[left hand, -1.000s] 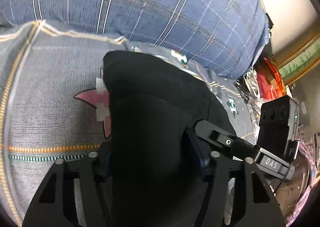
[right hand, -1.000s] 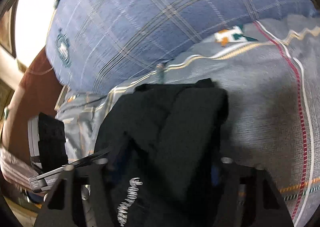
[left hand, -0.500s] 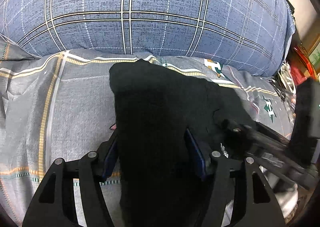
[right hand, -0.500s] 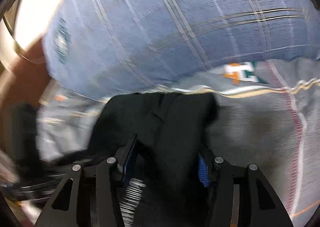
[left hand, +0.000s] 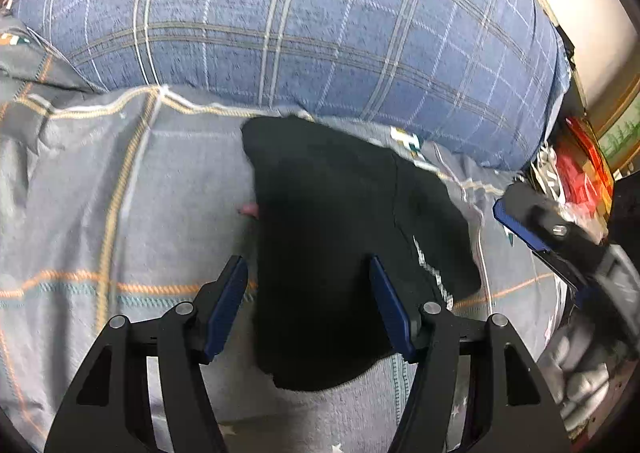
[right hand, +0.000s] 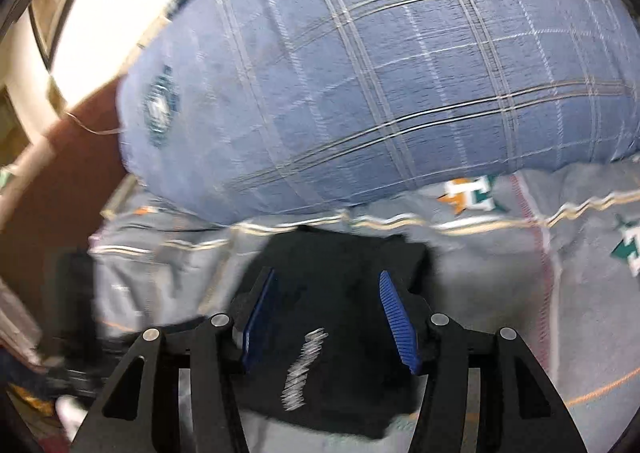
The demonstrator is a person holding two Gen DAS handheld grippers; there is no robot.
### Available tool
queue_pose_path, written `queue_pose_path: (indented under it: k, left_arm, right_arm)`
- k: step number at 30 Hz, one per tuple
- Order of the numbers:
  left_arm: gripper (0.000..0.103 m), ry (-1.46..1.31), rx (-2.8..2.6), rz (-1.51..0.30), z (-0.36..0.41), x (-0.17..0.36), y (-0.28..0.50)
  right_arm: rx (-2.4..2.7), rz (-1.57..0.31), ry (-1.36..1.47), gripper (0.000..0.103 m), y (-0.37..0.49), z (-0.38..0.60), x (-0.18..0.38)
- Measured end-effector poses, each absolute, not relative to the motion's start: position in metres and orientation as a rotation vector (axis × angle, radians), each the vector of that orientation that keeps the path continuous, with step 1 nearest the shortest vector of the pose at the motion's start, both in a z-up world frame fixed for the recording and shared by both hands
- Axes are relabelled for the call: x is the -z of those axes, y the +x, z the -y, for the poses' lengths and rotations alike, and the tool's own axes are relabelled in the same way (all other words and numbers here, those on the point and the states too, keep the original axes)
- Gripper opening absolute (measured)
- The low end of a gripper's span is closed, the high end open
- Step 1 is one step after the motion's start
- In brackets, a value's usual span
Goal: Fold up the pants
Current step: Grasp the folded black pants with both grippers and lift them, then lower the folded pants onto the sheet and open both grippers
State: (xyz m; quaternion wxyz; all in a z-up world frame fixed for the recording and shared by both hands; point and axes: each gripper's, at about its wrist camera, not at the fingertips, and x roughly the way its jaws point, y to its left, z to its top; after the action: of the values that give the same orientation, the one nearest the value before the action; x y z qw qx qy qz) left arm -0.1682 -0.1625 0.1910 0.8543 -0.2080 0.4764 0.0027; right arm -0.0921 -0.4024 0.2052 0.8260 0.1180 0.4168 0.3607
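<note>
The black pants (left hand: 328, 253) lie folded in a compact bundle on the grey patterned bed cover (left hand: 120, 213); they also show in the right wrist view (right hand: 336, 333), with white lettering on top. My left gripper (left hand: 308, 305) is open, its blue pads either side of the bundle and above it. My right gripper (right hand: 328, 321) is open over the bundle's near part. The right gripper's fingers (left hand: 560, 237) also show at the right edge of the left wrist view, beside the pants.
A large blue plaid pillow (left hand: 300, 21) lies right behind the pants, also in the right wrist view (right hand: 400, 93). Red and orange clutter (left hand: 580, 173) sits off the bed's right side. A brown headboard or wall (right hand: 68, 173) stands to the left.
Both grippers have opened and let go of the pants, then drawn back. The bundle now lies free on the bed cover, its near edge in view.
</note>
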Motion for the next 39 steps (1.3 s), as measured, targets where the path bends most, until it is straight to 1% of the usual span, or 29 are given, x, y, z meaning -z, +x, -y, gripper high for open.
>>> queue_pose_path:
  k: [4, 7, 10, 15, 17, 22, 29, 32, 33, 35, 38, 39]
  left_arm:
    - [0.063, -0.386, -0.038, -1.015, 0.176, -0.178, -0.168]
    - [0.066, -0.392, -0.035, -1.004, 0.176, -0.173, -0.170]
    - [0.070, -0.428, -0.020, -1.011, 0.173, -0.162, -0.172]
    - [0.070, -0.465, -0.013, -0.991, 0.166, -0.169, -0.181]
    - [0.070, -0.422, -0.034, -0.964, 0.168, -0.181, -0.195]
    - [0.070, -0.300, -0.126, -0.881, 0.176, -0.203, -0.244]
    - [0.071, -0.194, -0.264, -0.766, 0.187, -0.217, -0.301]
    - [0.077, -0.140, -0.332, -0.684, 0.191, -0.228, -0.322]
    - [0.082, -0.129, -0.357, -0.642, 0.193, -0.234, -0.331]
    - [0.087, -0.116, -0.394, -0.553, 0.197, -0.246, -0.347]
    - [0.103, -0.089, -0.438, -0.487, 0.200, -0.261, -0.359]
    - [0.103, -0.081, -0.446, -0.480, 0.202, -0.266, -0.359]
  right_arm:
    - [-0.809, -0.933, 0.348, 0.054, -0.103, 0.405, -0.187]
    - [-0.763, -1.001, 0.354, 0.054, -0.101, 0.404, -0.157]
    - [-0.741, -0.994, 0.348, 0.053, -0.104, 0.407, -0.142]
    - [-0.734, -0.949, 0.306, 0.054, -0.114, 0.406, -0.152]
    - [-0.716, -0.918, 0.284, 0.056, -0.125, 0.409, -0.161]
    - [-0.658, -0.862, 0.254, 0.056, -0.165, 0.423, -0.171]
    - [-0.598, -0.864, 0.213, 0.060, -0.213, 0.431, -0.163]
    - [-0.577, -0.879, 0.177, 0.061, -0.233, 0.428, -0.156]
    - [-0.574, -0.886, 0.167, 0.061, -0.239, 0.427, -0.153]
    - [-0.571, -0.896, 0.160, 0.061, -0.249, 0.426, -0.148]
    - [-0.574, -0.911, 0.159, 0.061, -0.260, 0.424, -0.143]
    - [-0.576, -0.913, 0.156, 0.061, -0.262, 0.423, -0.142]
